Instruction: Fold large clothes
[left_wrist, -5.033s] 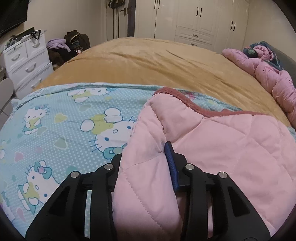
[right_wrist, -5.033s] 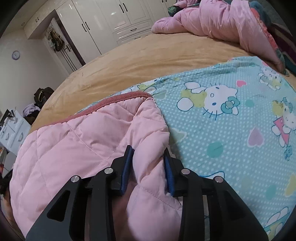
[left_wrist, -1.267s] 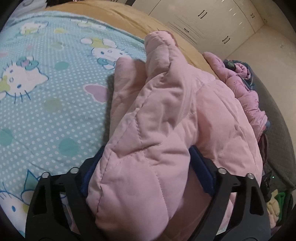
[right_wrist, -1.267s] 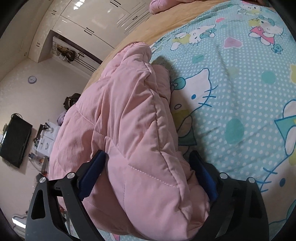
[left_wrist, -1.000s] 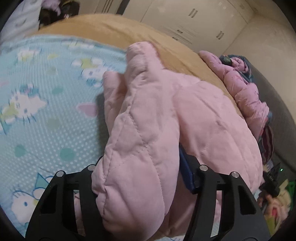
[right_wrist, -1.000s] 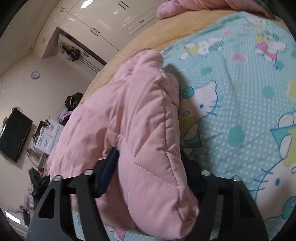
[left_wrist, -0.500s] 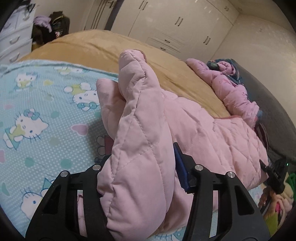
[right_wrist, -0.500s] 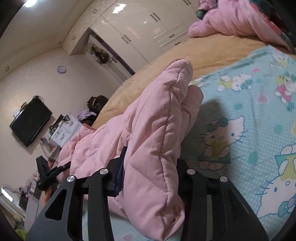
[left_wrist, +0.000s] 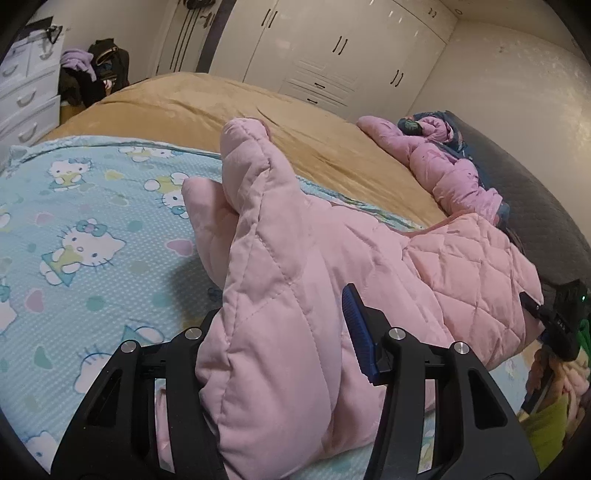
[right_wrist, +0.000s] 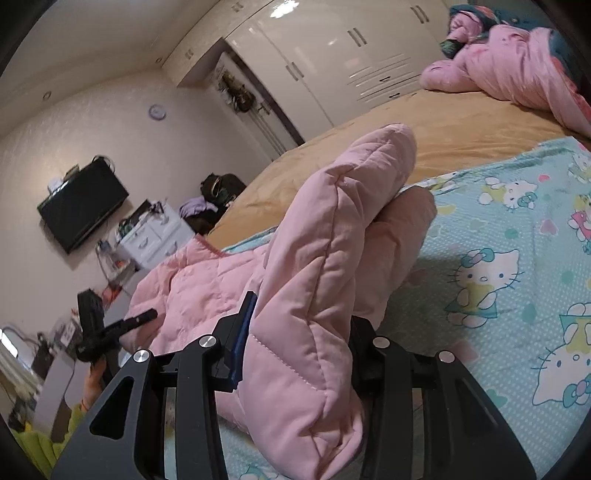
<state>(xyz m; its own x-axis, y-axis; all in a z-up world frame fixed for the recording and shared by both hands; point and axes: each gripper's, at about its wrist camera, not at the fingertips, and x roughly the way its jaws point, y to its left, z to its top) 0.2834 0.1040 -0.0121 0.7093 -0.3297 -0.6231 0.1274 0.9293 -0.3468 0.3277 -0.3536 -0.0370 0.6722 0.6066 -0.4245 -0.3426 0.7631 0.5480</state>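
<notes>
Clamping both the left gripper (left_wrist: 280, 347) and right gripper (right_wrist: 295, 347) on the pink quilted jacket (left_wrist: 314, 266) above the cartoon sheet (left_wrist: 74, 229), I'm risking its slippery bulk sliding out mid-fold.

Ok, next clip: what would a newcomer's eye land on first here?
Probably the pink quilted garment, bunched up and pinched in the left gripper and, in the other view, in the right gripper. Under it lies the blue cartoon-cat sheet, spread over a tan bed cover, with another pink quilted heap at the far right of the bed.
</notes>
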